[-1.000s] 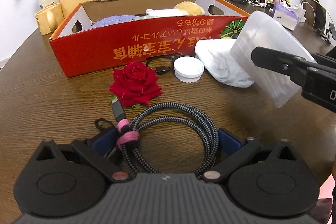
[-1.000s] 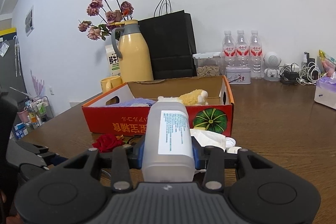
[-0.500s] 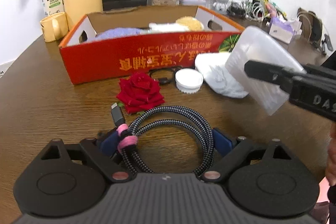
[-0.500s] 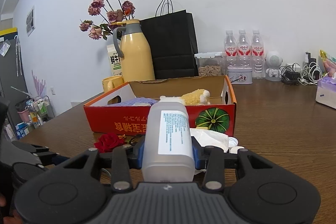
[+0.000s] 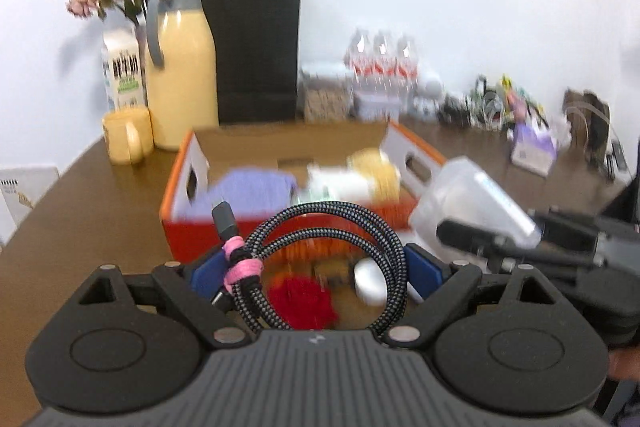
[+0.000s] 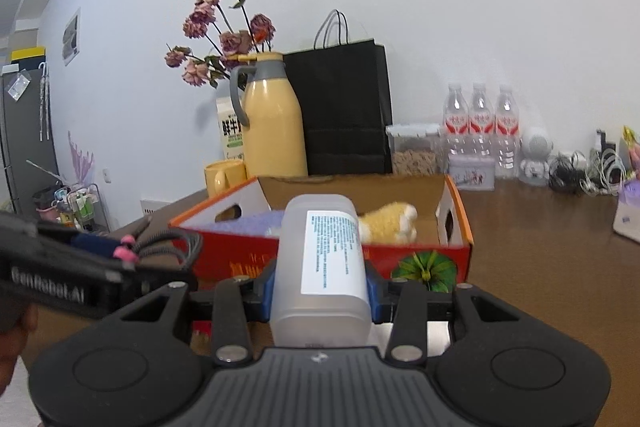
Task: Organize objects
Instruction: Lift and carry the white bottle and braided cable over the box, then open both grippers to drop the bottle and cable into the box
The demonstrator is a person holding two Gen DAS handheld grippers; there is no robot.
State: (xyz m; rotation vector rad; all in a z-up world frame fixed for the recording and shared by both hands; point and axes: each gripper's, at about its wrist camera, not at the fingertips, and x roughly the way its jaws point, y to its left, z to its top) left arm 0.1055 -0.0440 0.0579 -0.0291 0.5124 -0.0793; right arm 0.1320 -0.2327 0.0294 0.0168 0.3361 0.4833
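My left gripper [image 5: 316, 267] is shut on a coiled braided cable [image 5: 328, 223] with a pink tie and holds it in the air in front of the red cardboard box [image 5: 180, 231]. My right gripper [image 6: 320, 287] is shut on a translucent white bottle [image 6: 322, 267] with a printed label, held above the table before the same box [image 6: 424, 259]. The bottle also shows in the left wrist view [image 5: 468, 203], right of the cable. The box holds a purple cloth [image 5: 252, 187], a white item and a yellow plush toy [image 6: 392, 223].
A red rose [image 5: 302, 301] and a white lid [image 5: 370, 281] lie on the brown table below the cable. Behind the box stand a yellow mug [image 6: 224, 179], a yellow jug [image 6: 272, 131], a black paper bag [image 6: 344, 107], water bottles [image 6: 480, 127] and tangled cables [image 6: 580, 175].
My left gripper has lifted the cable off the table and tilted up toward the box. My right gripper has moved closer to the box with the bottle.
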